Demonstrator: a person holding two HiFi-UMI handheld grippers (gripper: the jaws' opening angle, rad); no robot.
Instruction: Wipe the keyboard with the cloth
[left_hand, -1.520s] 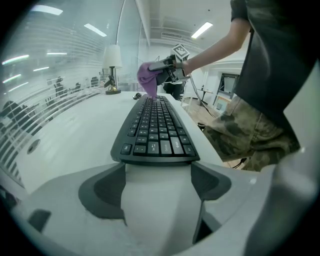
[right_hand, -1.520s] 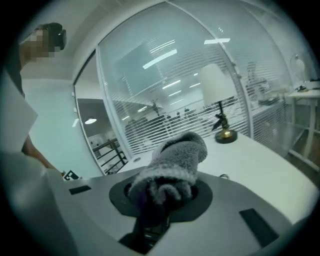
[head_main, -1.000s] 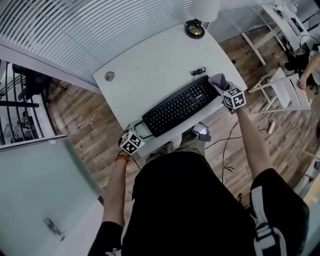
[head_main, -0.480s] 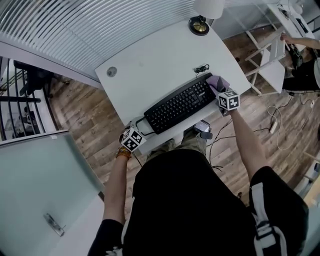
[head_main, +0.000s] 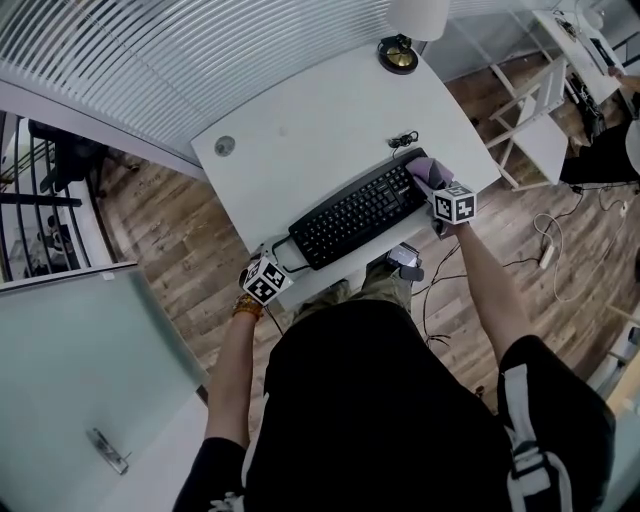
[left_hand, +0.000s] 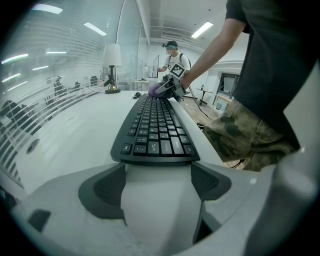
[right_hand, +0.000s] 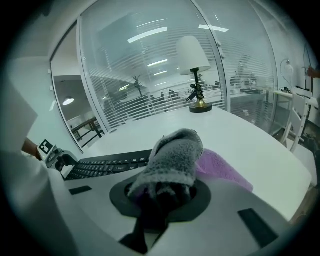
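As my right gripper (right_hand: 160, 192) clamps the purple-grey fleecy cloth (right_hand: 175, 152) at the right end of the black keyboard (head_main: 355, 212), its length runs leftward toward my empty, wide-open left gripper (left_hand: 157, 185).

A white-shaded lamp (head_main: 400, 52) on a brass base stands at the far edge of the white surface (head_main: 310, 130), beside striped glass walling (head_main: 150, 50) and above wooden flooring (head_main: 165, 235).

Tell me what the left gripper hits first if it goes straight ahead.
Most likely the near short end of the black keyboard, which lies on the white desk straight ahead of the open, empty fingers of the left gripper. How much gap remains is hard to judge.
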